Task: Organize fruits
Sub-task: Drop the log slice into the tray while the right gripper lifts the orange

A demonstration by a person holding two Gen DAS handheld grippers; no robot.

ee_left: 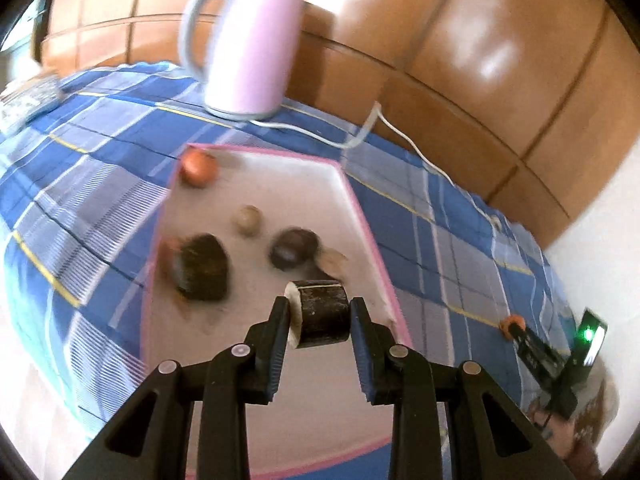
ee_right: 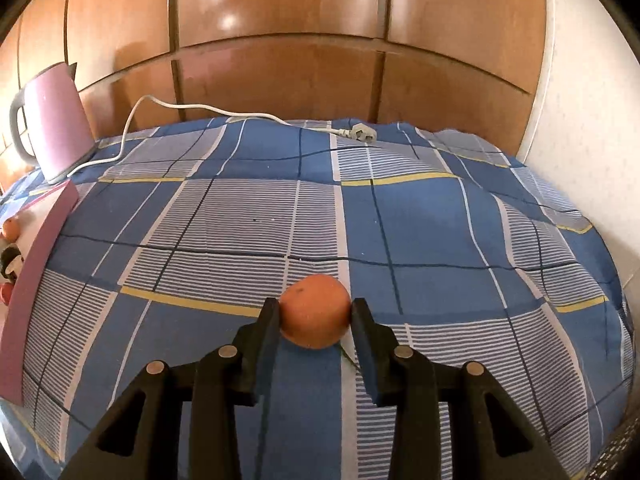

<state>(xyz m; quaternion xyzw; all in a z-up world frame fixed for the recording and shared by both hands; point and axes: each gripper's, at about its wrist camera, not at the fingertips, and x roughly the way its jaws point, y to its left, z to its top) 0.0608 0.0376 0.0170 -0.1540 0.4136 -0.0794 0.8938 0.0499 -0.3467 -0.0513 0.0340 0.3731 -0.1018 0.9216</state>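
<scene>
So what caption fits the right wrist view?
Right gripper holds an orange above the blue checked cloth.

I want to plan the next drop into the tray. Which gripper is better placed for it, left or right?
Left. The left gripper holds a dark cylindrical piece directly above the pink-rimmed tray. The right gripper holds an orange over the checked cloth, well away from the tray.

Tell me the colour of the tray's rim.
Pink, around a white inside; the tray shows best in the left wrist view.
</scene>
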